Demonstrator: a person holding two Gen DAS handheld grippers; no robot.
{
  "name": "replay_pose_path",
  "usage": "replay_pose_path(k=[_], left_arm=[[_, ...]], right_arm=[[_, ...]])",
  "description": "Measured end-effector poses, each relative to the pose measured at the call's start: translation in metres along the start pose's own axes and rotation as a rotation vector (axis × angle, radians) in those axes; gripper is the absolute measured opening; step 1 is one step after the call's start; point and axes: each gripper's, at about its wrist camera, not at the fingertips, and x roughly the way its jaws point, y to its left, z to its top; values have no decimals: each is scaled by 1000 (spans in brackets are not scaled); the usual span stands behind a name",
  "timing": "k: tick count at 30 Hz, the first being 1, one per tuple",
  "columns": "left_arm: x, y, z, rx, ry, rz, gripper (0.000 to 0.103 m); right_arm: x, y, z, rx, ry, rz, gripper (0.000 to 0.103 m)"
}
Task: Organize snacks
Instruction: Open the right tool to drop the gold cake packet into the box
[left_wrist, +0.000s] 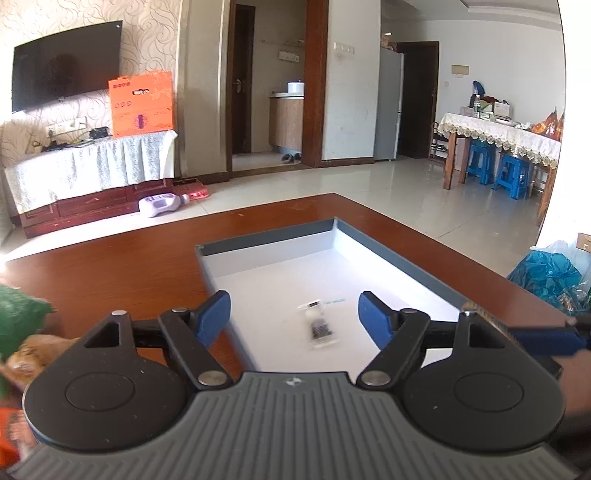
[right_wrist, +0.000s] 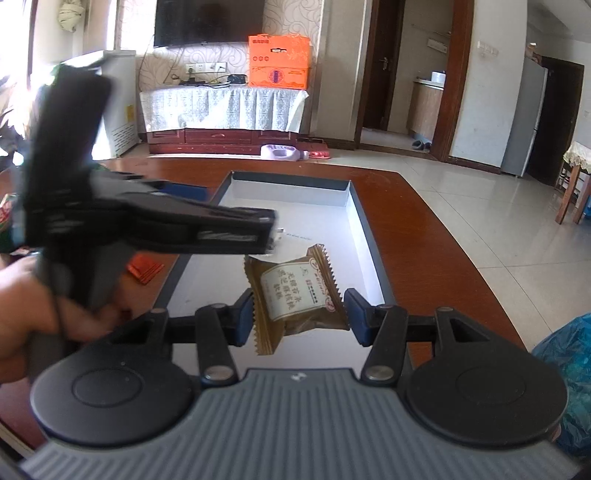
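Note:
A shallow grey-rimmed tray (left_wrist: 388, 254) with a white floor lies on the brown table; it also shows in the right wrist view (right_wrist: 364, 221). My left gripper (left_wrist: 294, 318) is open and empty above the tray's near end. A small blurred white-and-black snack packet (left_wrist: 320, 325) is between and below its fingers, over the tray floor. My right gripper (right_wrist: 299, 317) is shut on a brown snack packet (right_wrist: 295, 295) with a white label, held over the tray. The left gripper's body (right_wrist: 147, 218) crosses the left of the right wrist view.
Green and orange snack bags (left_wrist: 18, 332) lie at the table's left edge. A red packet (right_wrist: 144, 268) lies left of the tray. A blue plastic bag (left_wrist: 550, 273) sits at the right. Beyond the table are the tiled floor, a TV cabinet and a dining table with blue stools.

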Motion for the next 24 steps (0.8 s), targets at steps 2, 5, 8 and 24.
replay_pose_path(k=[2, 5, 8, 24], left_arm=[[-13, 6, -3, 5, 0, 15, 82], [-32, 16, -9, 12, 3, 33, 82], [-49, 25, -17, 20, 12, 46, 82], [-107, 40, -60, 112, 52, 74, 83]], right_arm=[[3, 1, -1, 13, 9, -10, 54], [7, 2, 0, 34, 19, -22, 54], [12, 6, 0, 41, 30, -34, 54], [18, 18, -1, 28, 27, -116, 78]])
